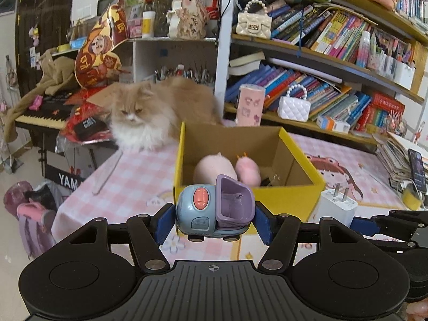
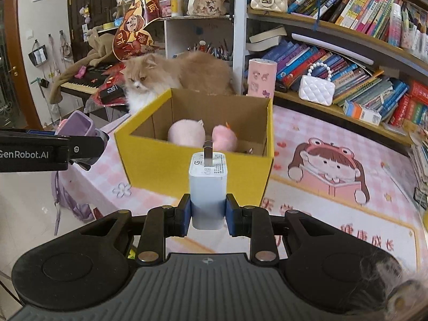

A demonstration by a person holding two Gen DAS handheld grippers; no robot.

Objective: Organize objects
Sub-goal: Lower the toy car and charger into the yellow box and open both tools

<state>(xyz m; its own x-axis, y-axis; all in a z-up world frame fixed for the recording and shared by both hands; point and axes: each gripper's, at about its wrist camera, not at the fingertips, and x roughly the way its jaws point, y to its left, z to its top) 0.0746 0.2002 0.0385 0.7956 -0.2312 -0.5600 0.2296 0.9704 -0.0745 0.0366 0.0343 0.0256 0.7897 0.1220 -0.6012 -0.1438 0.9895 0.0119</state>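
left gripper point(image 1: 214, 220) clamps toy truck point(image 1: 214, 211) | right gripper point(image 2: 208, 214) clamps charger point(image 2: 208, 184), prongs forward | yellow box point(image 2: 160, 160) just ahead of both; right nearer

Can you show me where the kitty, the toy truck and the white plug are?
Cat point(image 1: 136, 115): left wrist view, on its face.
Toy truck point(image 1: 199, 214): left wrist view, on its blue cab.
Plug point(image 2: 208, 187): right wrist view, on its white body.

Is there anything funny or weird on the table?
Yes: a fluffy orange and white cat sits on the pink checked tablecloth, right behind the yellow box where the toys go. A cat is no toy to tidy away. Nothing looks spilled or broken.
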